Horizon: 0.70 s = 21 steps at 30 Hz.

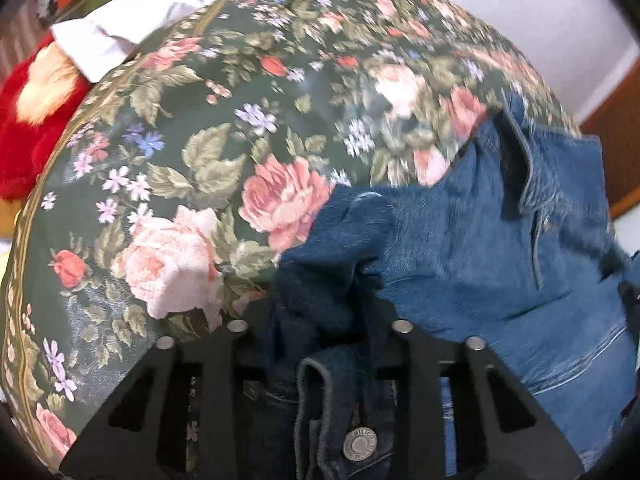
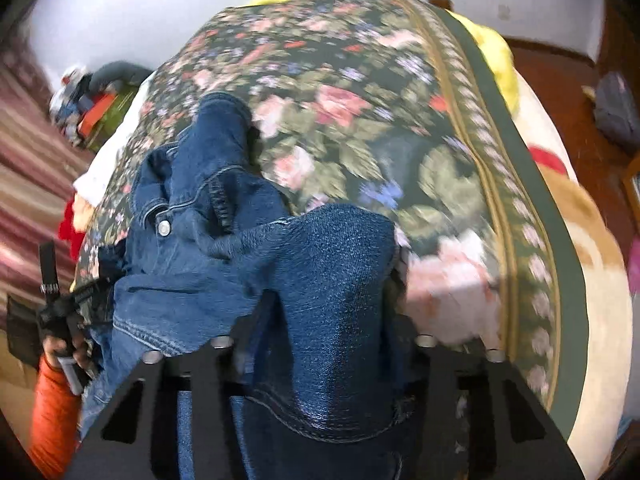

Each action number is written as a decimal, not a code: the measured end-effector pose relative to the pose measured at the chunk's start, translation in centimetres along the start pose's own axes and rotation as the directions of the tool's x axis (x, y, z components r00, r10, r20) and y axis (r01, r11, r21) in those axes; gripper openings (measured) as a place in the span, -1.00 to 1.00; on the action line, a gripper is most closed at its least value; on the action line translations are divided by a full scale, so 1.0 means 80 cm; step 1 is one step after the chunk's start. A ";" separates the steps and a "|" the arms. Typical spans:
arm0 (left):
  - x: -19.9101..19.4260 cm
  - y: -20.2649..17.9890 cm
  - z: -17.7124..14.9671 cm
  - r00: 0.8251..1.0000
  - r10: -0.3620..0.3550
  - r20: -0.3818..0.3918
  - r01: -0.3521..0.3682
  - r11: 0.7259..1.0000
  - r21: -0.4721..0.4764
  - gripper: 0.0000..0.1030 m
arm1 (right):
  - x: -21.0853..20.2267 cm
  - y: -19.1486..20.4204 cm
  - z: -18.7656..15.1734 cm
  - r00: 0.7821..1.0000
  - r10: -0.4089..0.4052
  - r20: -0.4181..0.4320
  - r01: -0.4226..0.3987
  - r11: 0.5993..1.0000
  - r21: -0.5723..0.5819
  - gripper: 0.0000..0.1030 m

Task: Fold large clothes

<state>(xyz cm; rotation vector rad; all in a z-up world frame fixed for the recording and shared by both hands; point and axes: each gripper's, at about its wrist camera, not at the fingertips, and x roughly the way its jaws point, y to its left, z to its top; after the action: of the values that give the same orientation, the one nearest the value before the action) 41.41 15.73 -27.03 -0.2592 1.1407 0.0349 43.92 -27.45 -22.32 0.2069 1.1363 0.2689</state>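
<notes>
Blue denim jeans (image 1: 460,248) lie crumpled on a dark green floral bedspread (image 1: 200,140). My left gripper (image 1: 320,320) is shut on a bunched fold of the denim at the waistband, whose metal button (image 1: 359,445) shows between the fingers. In the right wrist view the jeans (image 2: 192,216) stretch away to the upper left over the bedspread (image 2: 360,120). My right gripper (image 2: 324,336) is shut on a thick fold of denim that fills the gap between its fingers. The left gripper's handle (image 2: 60,312) shows at the far left, held by a hand with an orange sleeve (image 2: 52,408).
A white cloth (image 1: 132,20) and a red plush item (image 1: 32,128) lie past the bedspread's left edge. A pile of mixed items (image 2: 92,112) sits at the far corner. A cream blanket (image 2: 592,240) hangs off the right side above a wooden floor (image 2: 560,92).
</notes>
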 end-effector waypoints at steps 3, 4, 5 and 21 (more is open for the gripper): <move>-0.022 -0.002 0.008 0.998 0.007 0.060 -0.008 1.000 0.015 -0.59 | -0.010 0.018 0.027 0.998 -0.007 0.065 0.010 0.998 -0.057 -0.45; -0.029 -0.002 0.012 0.996 0.012 0.086 -0.015 0.999 0.035 -0.60 | -0.010 0.026 0.038 0.997 -0.018 0.081 0.025 0.996 -0.083 -0.46; -0.039 0.000 0.017 0.993 0.021 0.119 -0.027 0.999 0.046 -0.60 | -0.005 0.036 0.053 0.995 -0.037 0.094 0.047 0.992 -0.114 -0.46; -0.007 0.058 0.043 0.995 0.095 0.036 -0.094 0.995 -0.036 -0.21 | 0.071 0.045 0.095 0.928 -0.362 0.089 0.373 0.902 -0.218 0.97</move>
<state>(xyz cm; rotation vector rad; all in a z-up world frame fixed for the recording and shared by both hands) 43.49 21.07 -26.09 -0.2337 1.1148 0.1420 52.70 -22.41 -23.07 -0.2095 1.0647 0.0572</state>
